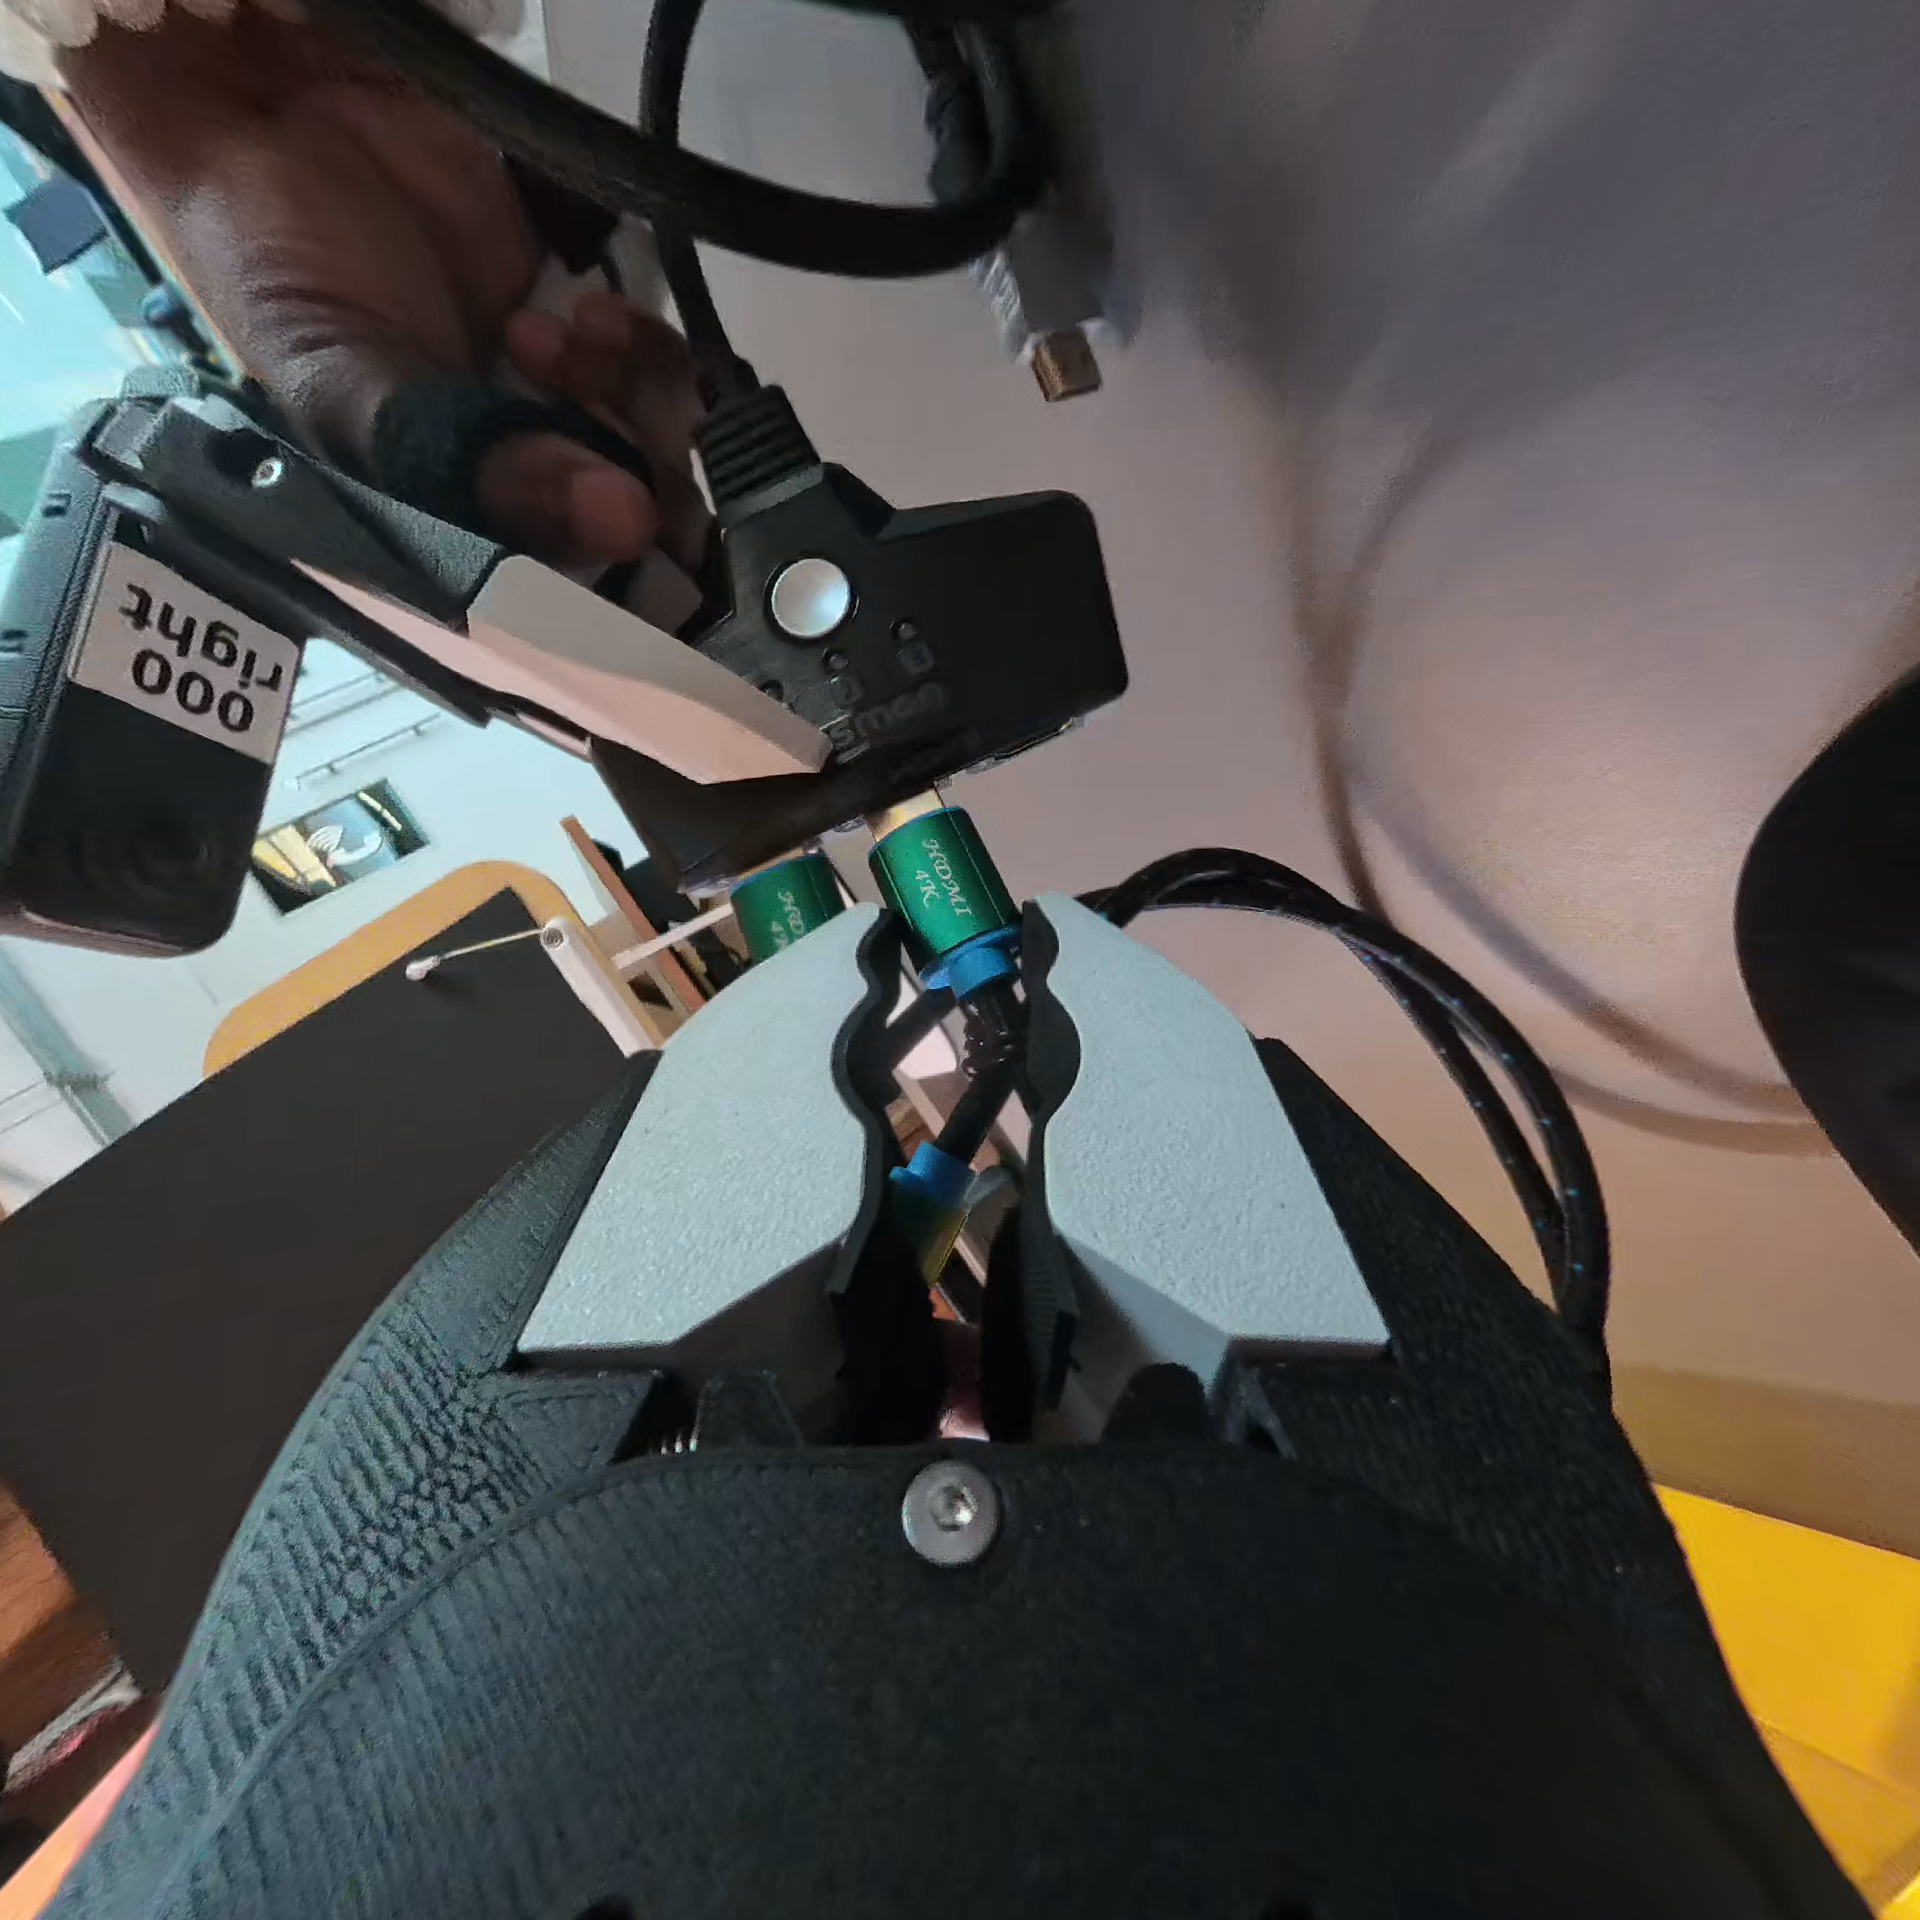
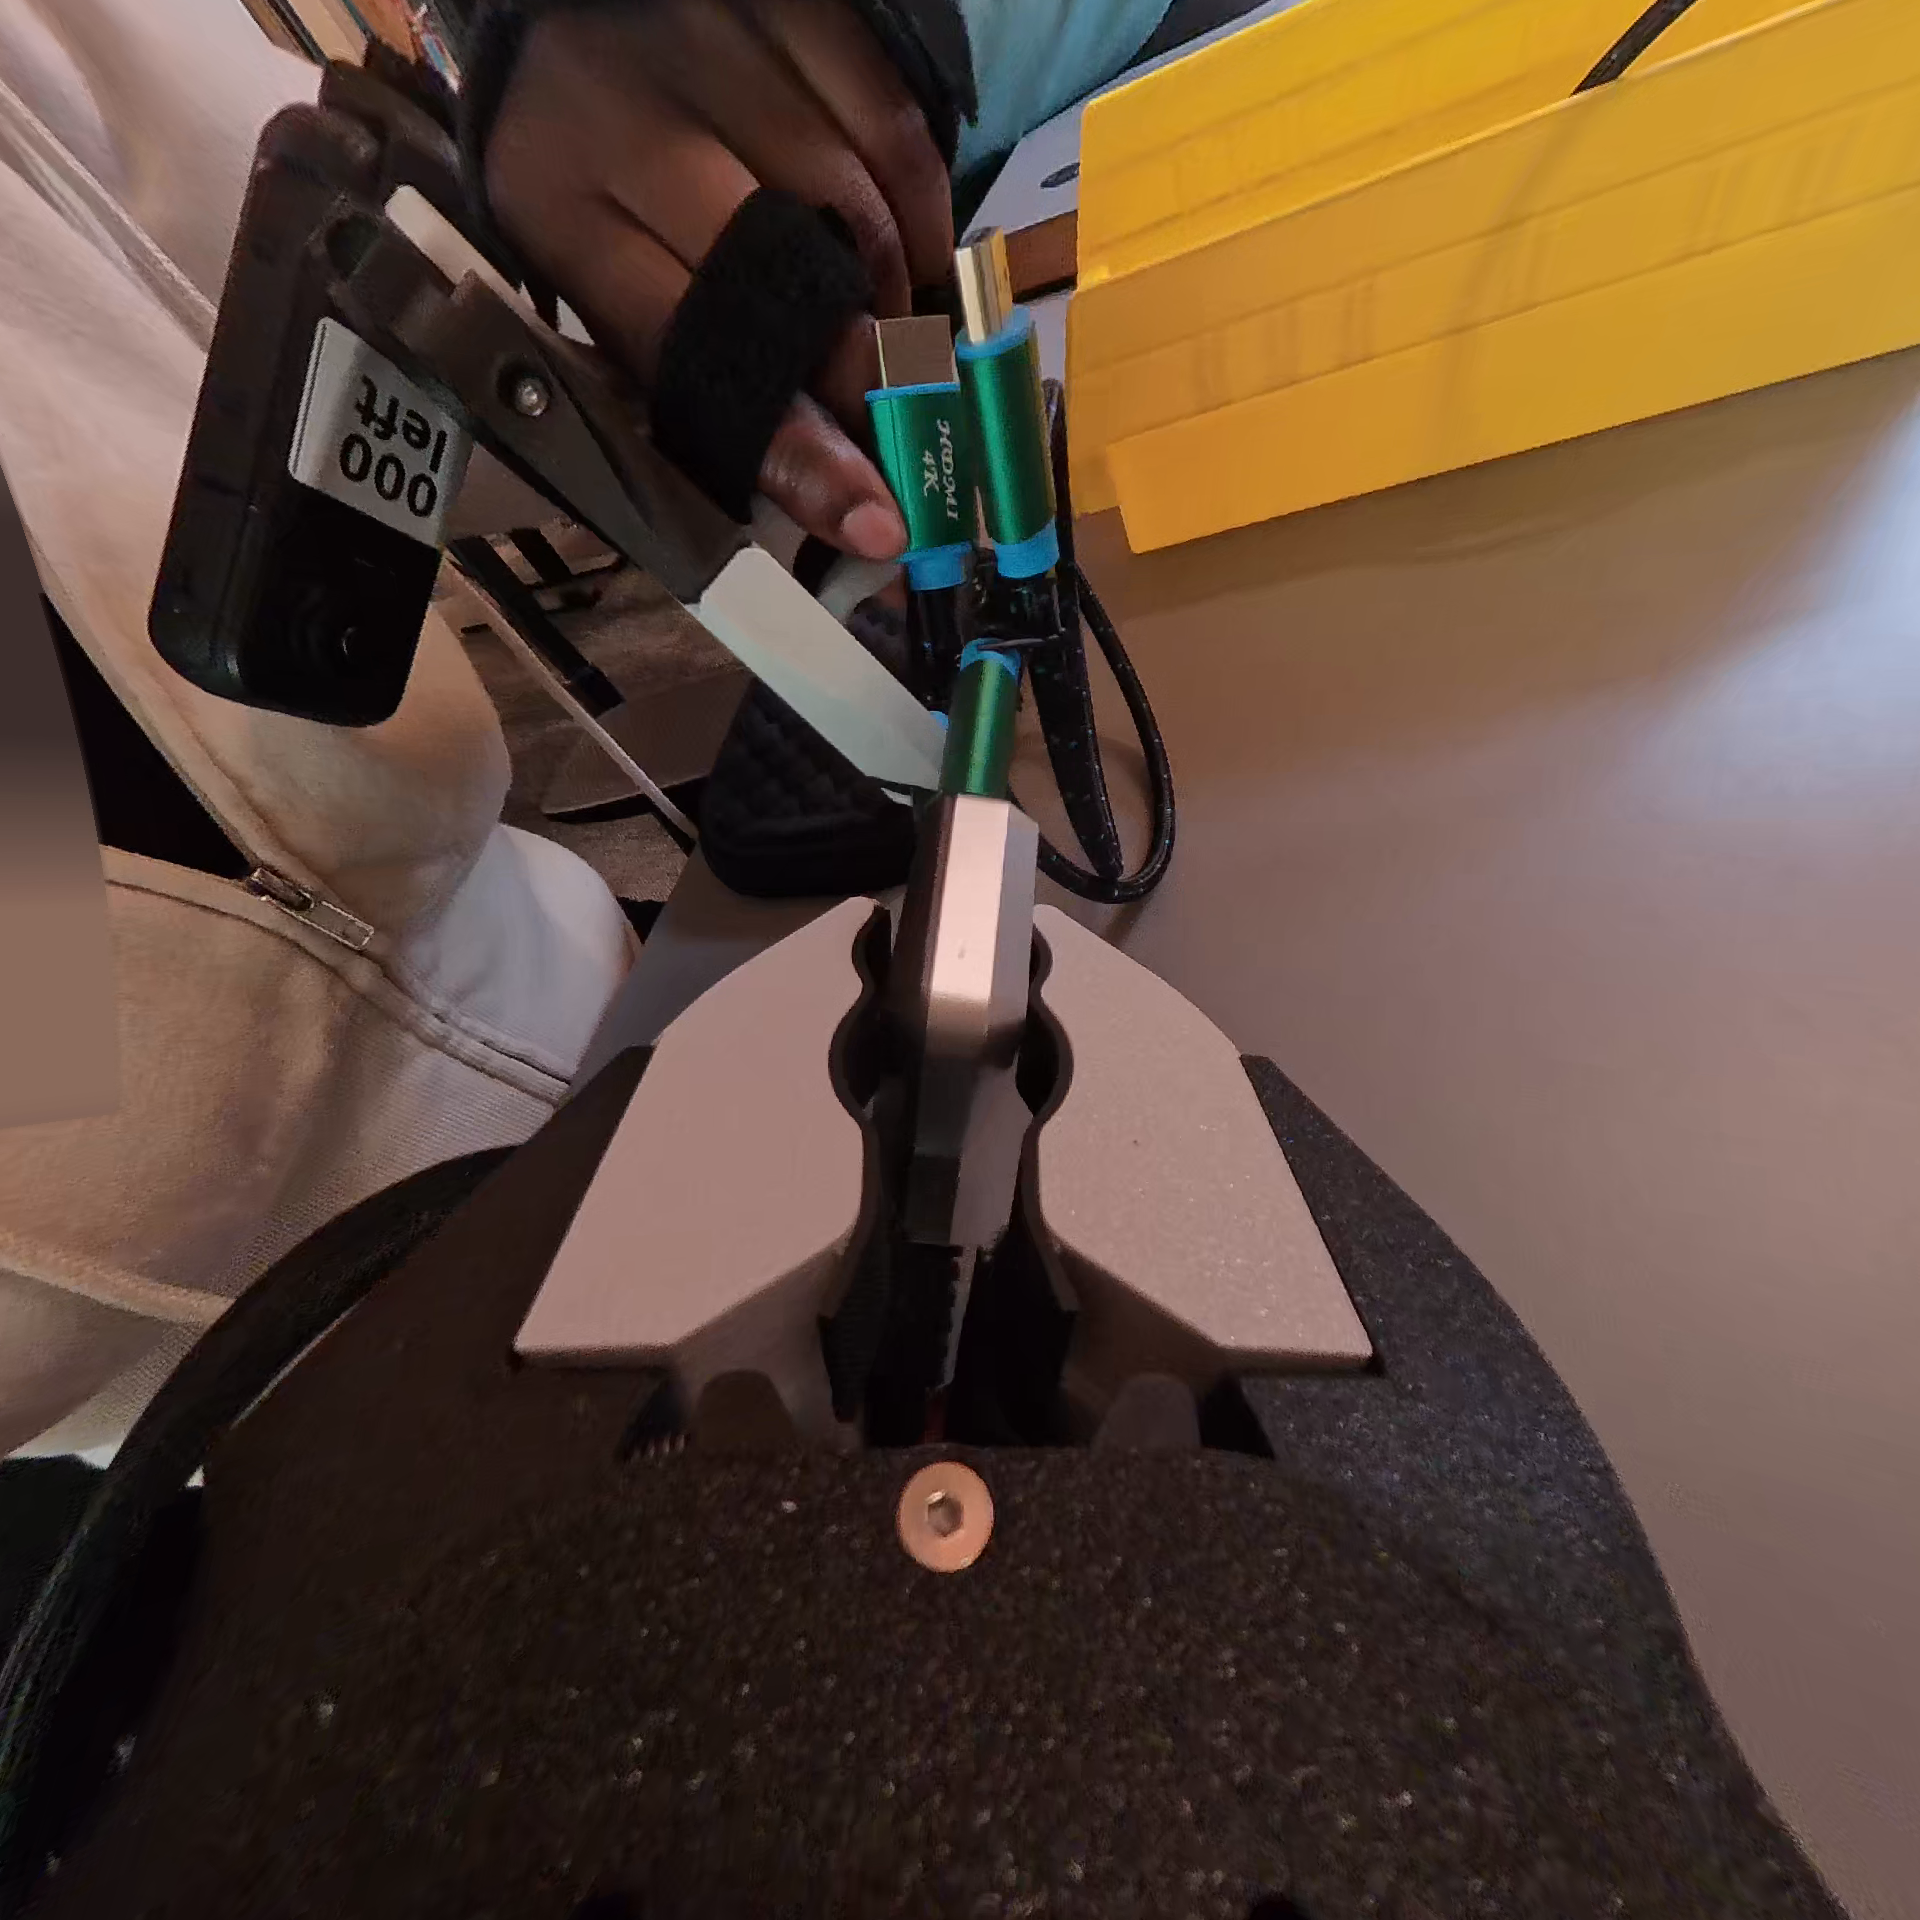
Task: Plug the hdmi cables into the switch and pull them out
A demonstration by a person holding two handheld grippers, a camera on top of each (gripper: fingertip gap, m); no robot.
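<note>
Pale grey tabletop (image 2: 1507, 935) spreads beyond the right gripper's fingers, with a yellow box (image 2: 1455, 291) lying past them on it. Clamped between the right gripper (image 2: 961, 997) fingers stands the black HDMI switch (image 2: 961, 966), seen edge-on. In the left wrist view the left gripper (image 1: 951, 961) closes its fingers on the cable just behind a green HDMI plug (image 1: 935, 883), whose gold tip meets a port on the switch's edge straight ahead of the fingertips. A second green plug (image 1: 781, 906) sits just beside the left finger. Braided black cable (image 1: 1455, 1039) loops off past the right finger.
</note>
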